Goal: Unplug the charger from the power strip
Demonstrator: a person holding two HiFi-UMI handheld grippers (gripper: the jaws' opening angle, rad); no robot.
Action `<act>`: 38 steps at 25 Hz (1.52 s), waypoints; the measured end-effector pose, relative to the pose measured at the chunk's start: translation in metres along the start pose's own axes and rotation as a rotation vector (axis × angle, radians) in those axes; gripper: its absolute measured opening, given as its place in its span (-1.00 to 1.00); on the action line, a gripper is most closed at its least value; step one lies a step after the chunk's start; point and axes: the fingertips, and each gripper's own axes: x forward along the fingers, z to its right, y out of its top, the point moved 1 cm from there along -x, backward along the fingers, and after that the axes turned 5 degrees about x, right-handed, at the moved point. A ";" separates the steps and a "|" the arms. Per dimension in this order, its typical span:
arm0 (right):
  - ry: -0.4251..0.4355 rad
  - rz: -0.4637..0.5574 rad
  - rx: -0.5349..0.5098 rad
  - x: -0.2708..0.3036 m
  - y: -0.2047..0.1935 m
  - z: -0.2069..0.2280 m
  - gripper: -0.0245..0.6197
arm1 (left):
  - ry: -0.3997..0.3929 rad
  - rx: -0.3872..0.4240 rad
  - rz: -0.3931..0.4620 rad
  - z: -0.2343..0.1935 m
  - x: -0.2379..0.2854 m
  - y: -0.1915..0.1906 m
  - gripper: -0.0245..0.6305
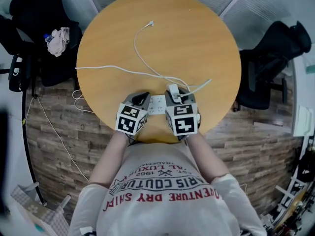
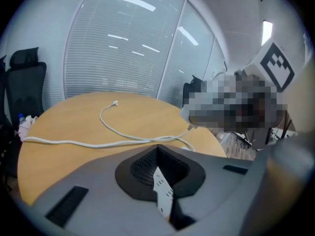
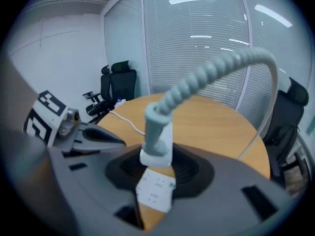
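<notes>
Glass walls with closed blinds ring a small meeting room, and a round wooden table (image 1: 197, 43) fills its middle over a plank-pattern floor (image 1: 64, 127).

Near the table's edge closest to the person lies a flat white power strip (image 1: 156, 104) with rows of socket holes on its face. The left gripper (image 1: 140, 100) has its jaws drawn narrow on one end of the strip, which shows edge-on as a thin sliver between them in the left gripper view (image 2: 162, 193). The right gripper (image 1: 177, 98) is clamped on the small white block charger (image 1: 173, 89). In the right gripper view the charger (image 3: 157, 149) sits upright between the pads, a pale ribbed cable collar rising from its top and arching away to the right. A little of the tabletop shows between the charger's base and the strip (image 3: 155, 191) below it.

A thin white charging cable (image 1: 140, 58) loops across the tabletop, its free plug end lying near the far side. A thicker white cord (image 1: 108, 69) runs from the strip area off the table's left edge.

A black office chair (image 1: 29, 14) at the left has a crumpled pale cloth (image 1: 59, 41) on its seat. Another black office chair (image 1: 275, 48) stands at the right, well apart from the table. More white cord (image 1: 49, 122) trails over the floor.
</notes>
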 end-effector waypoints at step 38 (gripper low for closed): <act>0.122 0.429 -0.030 -0.082 0.075 -0.027 -0.44 | 0.188 0.104 0.484 0.003 -0.153 0.125 -0.84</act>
